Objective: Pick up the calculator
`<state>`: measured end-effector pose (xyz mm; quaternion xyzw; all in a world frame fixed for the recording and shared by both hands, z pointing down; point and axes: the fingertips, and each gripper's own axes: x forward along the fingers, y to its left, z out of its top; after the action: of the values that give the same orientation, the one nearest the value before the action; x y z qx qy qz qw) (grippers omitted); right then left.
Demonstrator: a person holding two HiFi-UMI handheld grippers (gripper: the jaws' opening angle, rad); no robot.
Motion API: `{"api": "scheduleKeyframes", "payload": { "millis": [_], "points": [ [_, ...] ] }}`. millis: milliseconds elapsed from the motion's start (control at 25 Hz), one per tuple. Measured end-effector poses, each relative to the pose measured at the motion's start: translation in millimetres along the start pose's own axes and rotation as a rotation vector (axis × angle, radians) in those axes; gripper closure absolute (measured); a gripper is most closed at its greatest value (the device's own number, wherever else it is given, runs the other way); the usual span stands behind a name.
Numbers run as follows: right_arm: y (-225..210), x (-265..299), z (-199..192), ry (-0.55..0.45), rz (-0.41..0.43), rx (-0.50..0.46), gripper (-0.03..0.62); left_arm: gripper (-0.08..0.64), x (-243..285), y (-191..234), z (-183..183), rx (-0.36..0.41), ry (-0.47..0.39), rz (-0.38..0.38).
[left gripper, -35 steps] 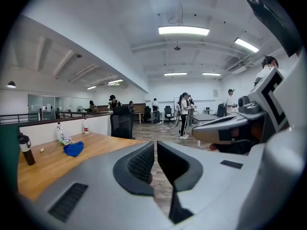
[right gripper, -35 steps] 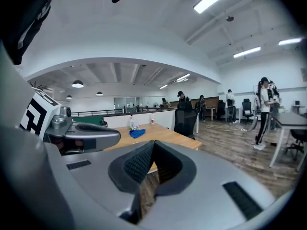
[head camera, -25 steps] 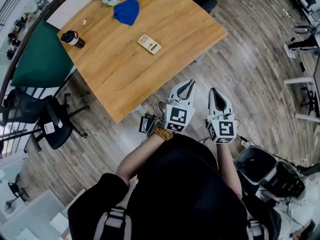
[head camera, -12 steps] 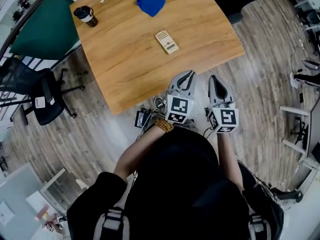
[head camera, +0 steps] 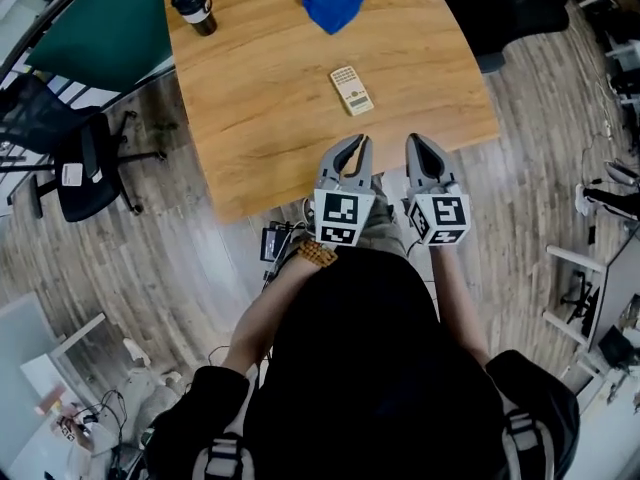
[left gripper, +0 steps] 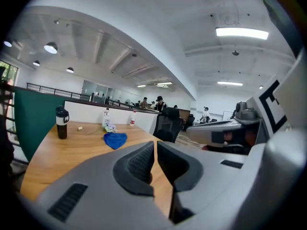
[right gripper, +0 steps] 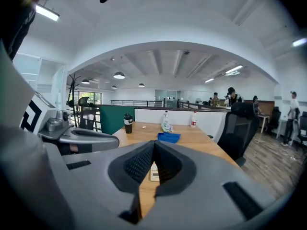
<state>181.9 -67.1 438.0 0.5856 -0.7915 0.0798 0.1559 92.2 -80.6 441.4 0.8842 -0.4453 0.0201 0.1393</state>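
Observation:
A small beige calculator (head camera: 351, 89) lies flat on the wooden table (head camera: 260, 108), a little in from its near edge. In the right gripper view a strip of the calculator (right gripper: 154, 172) shows through the gap behind the shut jaws. My left gripper (head camera: 351, 142) hovers at the table's near edge, shut and empty, just short of the calculator. My right gripper (head camera: 419, 142) is beside it to the right, also shut with nothing held. In the left gripper view the left gripper (left gripper: 156, 145) points across the tabletop, and the calculator is hidden there.
A blue cloth (head camera: 333, 2) lies farther back on the table, and a dark travel mug (head camera: 194, 11) stands at the far left corner. A green panel (head camera: 110, 28) and a black office chair (head camera: 75, 168) stand left of the table. Another black chair (right gripper: 237, 133) is at the right.
Both grippers and the person have moved toward the table. The grippers were over the floor well short of it and now reach its near edge, close to the calculator. Both stayed shut.

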Motion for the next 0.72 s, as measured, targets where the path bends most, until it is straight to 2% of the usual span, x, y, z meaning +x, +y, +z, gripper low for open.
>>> {"api": "scheduleKeyframes", "payload": {
  "millis": [240,400,720],
  "points": [
    [-4.7,43.4,-8.0,0.043,0.076,-0.060,0.586,0.520,12.6,9.2,17.2,0.068,-0.039,0.011],
    [-8.6,69.6,-16.4,0.085,0.120,-0.119,0.586,0.520,14.8,28.4,23.1,0.056,-0.050,0.075],
    [-16.6,104.4,-38.6,0.147,0.157,-0.090,0.578,0.520,17.6,48.4,9.2,0.036,-0.008,0.141]
  ]
}}
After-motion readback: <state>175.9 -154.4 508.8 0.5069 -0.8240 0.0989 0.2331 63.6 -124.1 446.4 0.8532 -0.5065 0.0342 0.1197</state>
